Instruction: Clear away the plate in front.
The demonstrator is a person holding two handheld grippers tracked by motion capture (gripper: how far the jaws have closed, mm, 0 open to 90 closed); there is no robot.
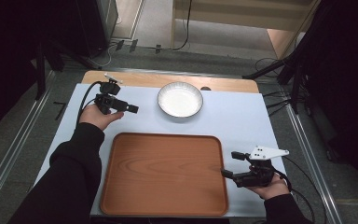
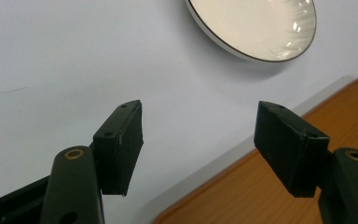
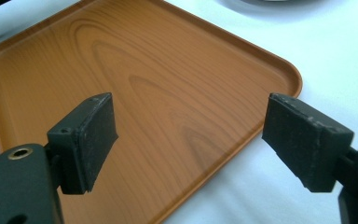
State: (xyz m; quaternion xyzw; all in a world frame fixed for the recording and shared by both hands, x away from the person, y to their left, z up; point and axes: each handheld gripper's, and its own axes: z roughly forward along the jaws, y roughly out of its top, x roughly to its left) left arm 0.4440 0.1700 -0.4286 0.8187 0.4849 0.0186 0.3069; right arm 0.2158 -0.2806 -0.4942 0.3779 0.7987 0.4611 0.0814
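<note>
- The bowl (image 1: 180, 99) sits just beyond the tray (image 1: 164, 173), apart from it.
- It looks stiff, glazed, slippery and breakable; take it by the rim.
- Your left gripper (image 1: 131, 108), near the bowl, is spread and empty.
- Your right gripper (image 1: 229, 164), at the tray's edge, is spread too.

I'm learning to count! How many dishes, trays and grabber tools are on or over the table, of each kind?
White bowl: 1
Wooden tray: 1
Grippers: 2, the left gripper and the right gripper, both with open jaws
Total: 4
</note>
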